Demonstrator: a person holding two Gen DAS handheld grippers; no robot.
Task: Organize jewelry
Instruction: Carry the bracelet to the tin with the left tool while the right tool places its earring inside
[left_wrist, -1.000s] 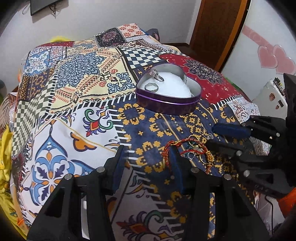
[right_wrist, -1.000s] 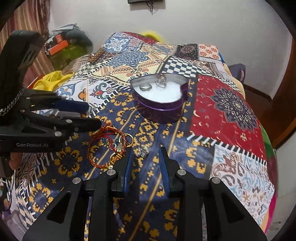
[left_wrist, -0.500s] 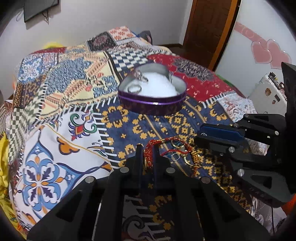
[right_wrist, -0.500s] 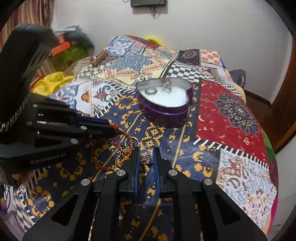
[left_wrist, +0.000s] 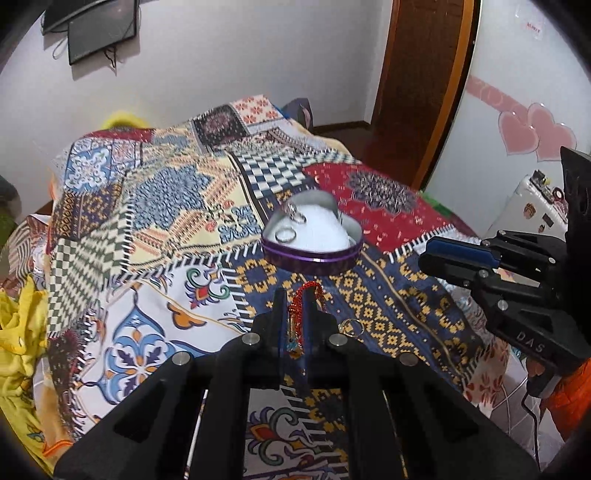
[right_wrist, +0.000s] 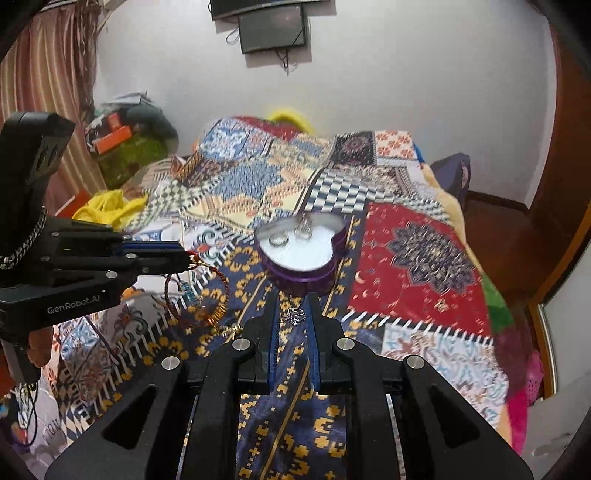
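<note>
Your left gripper (left_wrist: 295, 306) is clenched on the red beaded bracelet (left_wrist: 301, 306), which stands pinched between the two fingers with its loop rising just above the tips. From your right wrist camera the same bracelet (right_wrist: 195, 291) hangs as a wide red loop from the left gripper's (right_wrist: 184, 260) tips, lifted clear of the patchwork bedspread (right_wrist: 417, 258), with a small blue charm and a gold coil dangling on it.

Your right gripper (right_wrist: 291, 317) is clenched on a small silver charm ring (right_wrist: 294, 316), held between the blue pads close to the tips. In the left wrist view that gripper (left_wrist: 432, 254) sits to the right of the tin, its fingers drawn together; the ring itself is too small to make out there.

The purple heart-shaped tin (left_wrist: 314, 258) rests on the bedspread (left_wrist: 166, 206) just beyond both grippers. It is lined with white padding, and two silver rings lie on that padding: a plain band (left_wrist: 286, 234) toward the near left of the tin and a stone-set ring (left_wrist: 295, 214) behind it, nearer the tin's far wall. The right wrist view shows the tin (right_wrist: 306, 273) directly ahead of your right gripper, with the band (right_wrist: 279, 240) and the set ring (right_wrist: 303, 229) side by side inside.

A thin gold hoop (left_wrist: 351, 326) lies on the bedspread in front of the tin, just right of your left gripper.
</note>
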